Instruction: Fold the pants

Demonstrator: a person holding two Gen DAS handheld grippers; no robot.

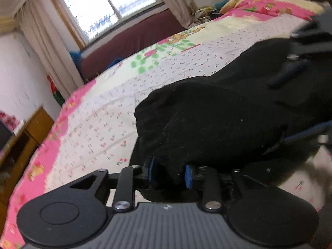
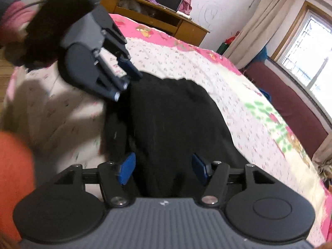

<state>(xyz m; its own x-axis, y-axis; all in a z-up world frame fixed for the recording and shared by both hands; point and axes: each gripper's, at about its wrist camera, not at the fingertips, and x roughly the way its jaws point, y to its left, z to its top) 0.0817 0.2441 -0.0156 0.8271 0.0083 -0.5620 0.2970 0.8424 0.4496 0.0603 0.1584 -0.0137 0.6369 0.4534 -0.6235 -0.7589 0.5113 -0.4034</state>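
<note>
Black pants [image 1: 207, 114] lie bunched on a pink-bordered floral quilt [image 1: 103, 114]. My left gripper [image 1: 170, 173] is at their near edge, its blue pads slightly parted, with a fold of the dark cloth between them; no firm pinch shows. In the right wrist view the pants [image 2: 170, 114] stretch away from my right gripper [image 2: 162, 169], whose blue pads stand wide apart on either side of the cloth without pressing it. The left gripper [image 2: 128, 83] shows there at the pants' far left corner. The right gripper [image 1: 280, 112] appears blurred over the pants.
The quilt [image 2: 207, 72] covers a wide bed. A wooden desk [image 2: 161, 20] stands past its foot, and a maroon bench [image 1: 134, 39] runs under a window [image 1: 108, 6]. Yellow bedding [image 1: 269, 2] is piled at the head. An orange sleeve [image 2: 14, 176] shows at the left.
</note>
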